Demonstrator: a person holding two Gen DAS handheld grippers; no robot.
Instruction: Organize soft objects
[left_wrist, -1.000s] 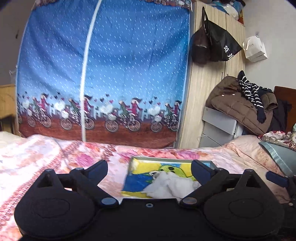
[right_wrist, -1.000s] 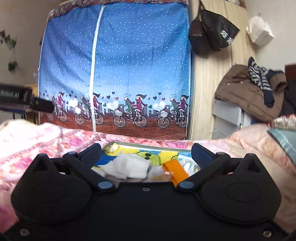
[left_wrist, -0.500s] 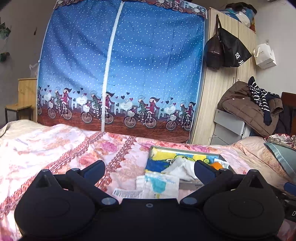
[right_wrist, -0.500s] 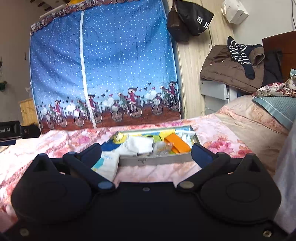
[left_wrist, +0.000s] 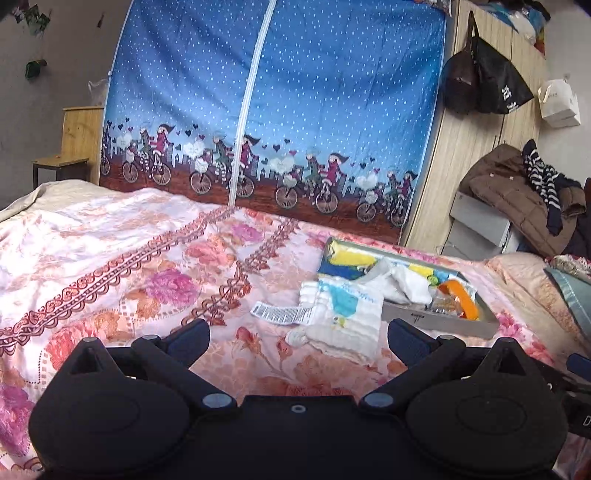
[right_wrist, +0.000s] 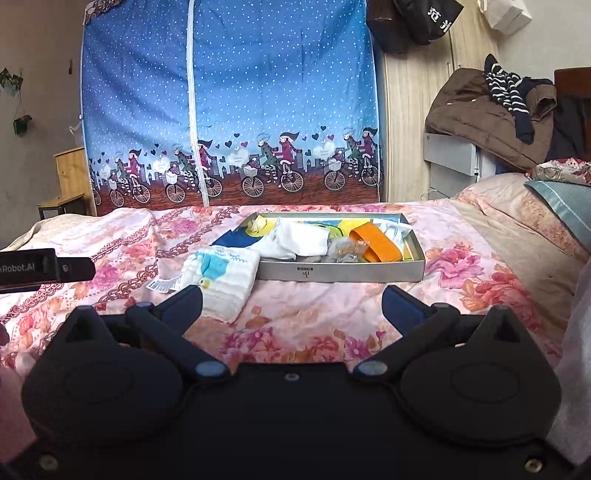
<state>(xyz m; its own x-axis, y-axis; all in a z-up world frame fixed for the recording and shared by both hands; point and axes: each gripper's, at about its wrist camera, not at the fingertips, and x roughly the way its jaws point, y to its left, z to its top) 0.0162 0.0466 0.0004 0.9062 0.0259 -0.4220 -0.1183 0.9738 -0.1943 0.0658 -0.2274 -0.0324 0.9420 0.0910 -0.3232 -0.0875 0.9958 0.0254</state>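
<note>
A shallow metal tray (right_wrist: 340, 271) (left_wrist: 439, 319) lies on the floral bedspread. It holds a white cloth (right_wrist: 301, 240) (left_wrist: 408, 282), an orange band (right_wrist: 376, 243) (left_wrist: 460, 295), a clear packet and other soft items. A folded white cloth with a blue print (right_wrist: 218, 277) (left_wrist: 341, 317) lies on the bed by the tray's left end, with a paper tag (left_wrist: 275, 314) beside it. My left gripper (left_wrist: 298, 338) is open and empty, just short of the folded cloth. My right gripper (right_wrist: 291, 301) is open and empty, short of the tray.
A blue fabric wardrobe (left_wrist: 273, 107) stands behind the bed. A wooden cupboard (left_wrist: 476, 155) with hanging bags and a pile of coats (right_wrist: 487, 110) are at the right. Pillows (right_wrist: 561, 195) lie at the far right. The left gripper's body (right_wrist: 37, 269) shows at the right view's left edge.
Both grippers have pulled back from the tray, so more bedspread shows. The folded blue-print cloth has come into view beside the tray. Both stay open.
</note>
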